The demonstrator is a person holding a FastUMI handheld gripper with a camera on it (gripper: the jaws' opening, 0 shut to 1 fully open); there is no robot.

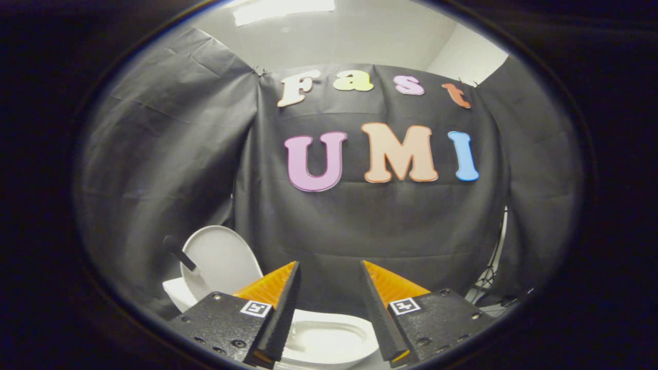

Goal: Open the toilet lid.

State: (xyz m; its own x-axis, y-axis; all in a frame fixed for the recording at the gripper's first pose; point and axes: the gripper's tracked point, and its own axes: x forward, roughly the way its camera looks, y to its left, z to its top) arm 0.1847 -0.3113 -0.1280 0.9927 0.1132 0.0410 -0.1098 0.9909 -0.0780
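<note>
My claw (329,288) is wide open and holds nothing. Just below and ahead of its fingers I see the white toilet bowl (329,341). The toilet lid (221,259) is past my left finger, and it is already up. It stands tall, its long side going up and down, and it leans back toward the black cloth wall (385,226). A dark stick (180,253) lies against it. I think a bump from my left finger could knock the lid back down.
</note>
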